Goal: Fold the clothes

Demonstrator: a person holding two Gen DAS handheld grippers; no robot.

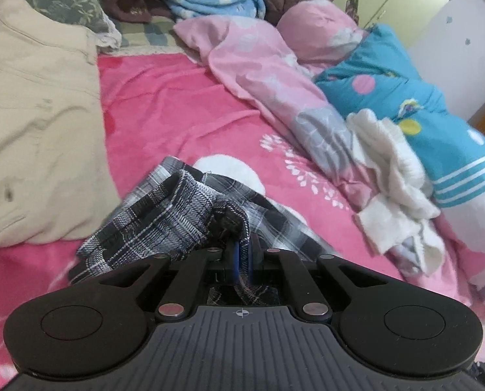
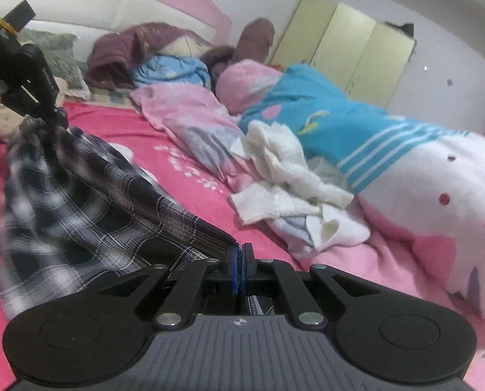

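1. Step in hand: both grippers carry one plaid garment (image 2: 79,202) above the pink bedsheet (image 1: 164,104); this reads as the lift-and-spread stage that precedes the first fold
2. Left gripper (image 1: 241,254): jaws closed on a bunched edge of the garment. In the left wrist view the cloth is crumpled just ahead of the blue pads (image 1: 234,260) and drapes down to the left
3. Right gripper (image 2: 241,260): jaws closed on another edge of the same garment, with the cloth pinched between the pads and a strip of it passing back under the linkage
4. Position of the garment: it hangs as a taut, sloping sheet between the two grippers. In the right wrist view the left gripper (image 2: 52,120) holds the far upper corner at the left of the frame. The lower part is blurred, so it cannot be told whether the hem touches the sheet
5. Surroundings: a beige garment (image 1: 37,114) lies to the left on the bed; a pink quilt (image 1: 268,75), a blue quilt (image 1: 405,97) and a white towel (image 1: 395,176) lie to the right. The bare sheet between them is the likely laying area
6. Next move, as a judgement: spread the grippers apart until the held edge is straight, then lower the garment flat onto the bare sheet, clear of the beige garment and the towel
7. Requirement: keep both grips firm until the cloth rests flat; the bunched hold on the left side may need a re-grip nearer the true corner before any fold
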